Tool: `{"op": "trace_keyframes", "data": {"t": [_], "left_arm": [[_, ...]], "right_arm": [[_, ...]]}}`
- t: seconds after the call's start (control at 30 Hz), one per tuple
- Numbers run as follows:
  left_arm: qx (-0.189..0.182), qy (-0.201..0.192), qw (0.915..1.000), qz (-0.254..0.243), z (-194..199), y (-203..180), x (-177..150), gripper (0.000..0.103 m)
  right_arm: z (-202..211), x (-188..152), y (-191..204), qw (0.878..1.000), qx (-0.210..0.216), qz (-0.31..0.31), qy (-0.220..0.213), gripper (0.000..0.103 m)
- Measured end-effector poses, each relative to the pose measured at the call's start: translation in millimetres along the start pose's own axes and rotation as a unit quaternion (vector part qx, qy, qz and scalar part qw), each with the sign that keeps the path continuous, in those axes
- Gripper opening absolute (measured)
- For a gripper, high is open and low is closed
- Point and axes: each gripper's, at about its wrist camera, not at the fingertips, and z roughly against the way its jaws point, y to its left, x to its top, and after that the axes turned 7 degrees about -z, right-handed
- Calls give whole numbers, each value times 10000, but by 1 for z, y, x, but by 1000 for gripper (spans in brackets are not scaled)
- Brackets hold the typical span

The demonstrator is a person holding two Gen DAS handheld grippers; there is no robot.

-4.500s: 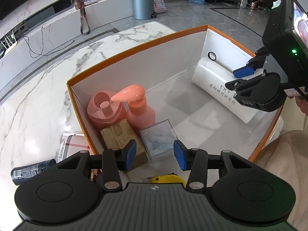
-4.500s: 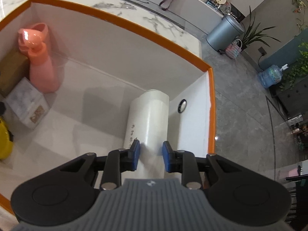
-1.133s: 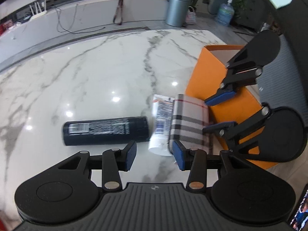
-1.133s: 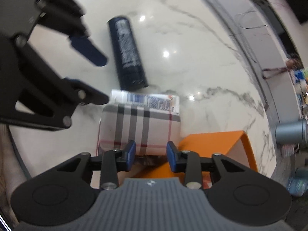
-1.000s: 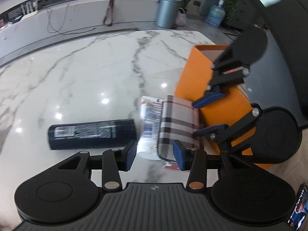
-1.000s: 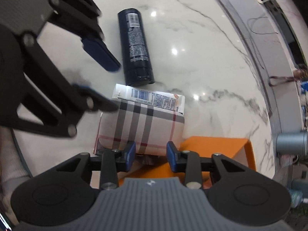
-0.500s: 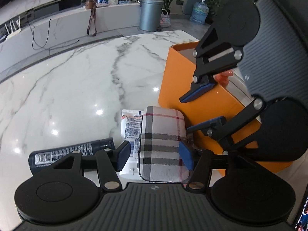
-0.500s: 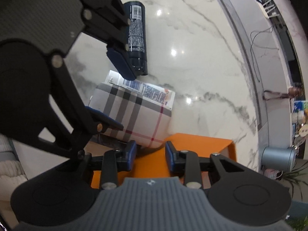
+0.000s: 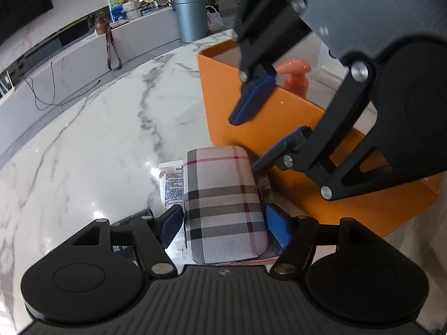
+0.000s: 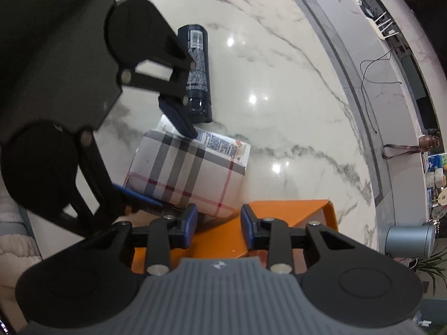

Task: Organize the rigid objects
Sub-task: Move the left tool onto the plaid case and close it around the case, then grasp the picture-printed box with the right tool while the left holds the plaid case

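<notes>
Plaid fabric covers a case (image 9: 223, 203) that is seen lying on the marble counter (image 9: 92, 150), just beside the outer wall of the orange box (image 9: 220, 111); the case is straddled by the left hand-held gripper (image 9: 225, 226), whose blue pads (image 9: 278, 230) are set at its two long sides, and whether they press on it or only stand against it cannot be told; a white tube (image 9: 171, 184) with printed text is found along the case's far side, touching it, and partly hidden under it in the left wrist view; a dark blue can (image 10: 197, 75) is seen lying on its side on the counter beyond the tube, its near end just beside the tube's edge; the right hand-held gripper (image 10: 219, 222) is held above the corner of the orange box with its fingers apart and nothing between them, its pads (image 10: 191, 223) close to the end of the case; in the left wrist view the right hand-held gripper's lower pad is seen near the case's far corner; a pink pump bottle (image 9: 296, 79) is seen upright inside the box
</notes>
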Motion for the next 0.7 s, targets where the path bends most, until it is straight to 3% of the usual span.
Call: {"op": "trace_keyframes", "data": {"t": [0.27,0.47,0.57,0.7], "left_arm": [[85,26,9999,115,-8,1,1,75],[271,305,9986,340,5,0,-6,74],[299,479,9968,575,15,5,-13,74],[198,732,9906,1141,25,17,-29,73]], "right_arm": [[1,-3,0,9998,34,-116,-142,36],[-1,1,-4,9985,-4,-527,-165,36],[-2,5,-8,9967,88,-796,-132,37],[-3,11,1,9976,228,-643,-112,37]]}}
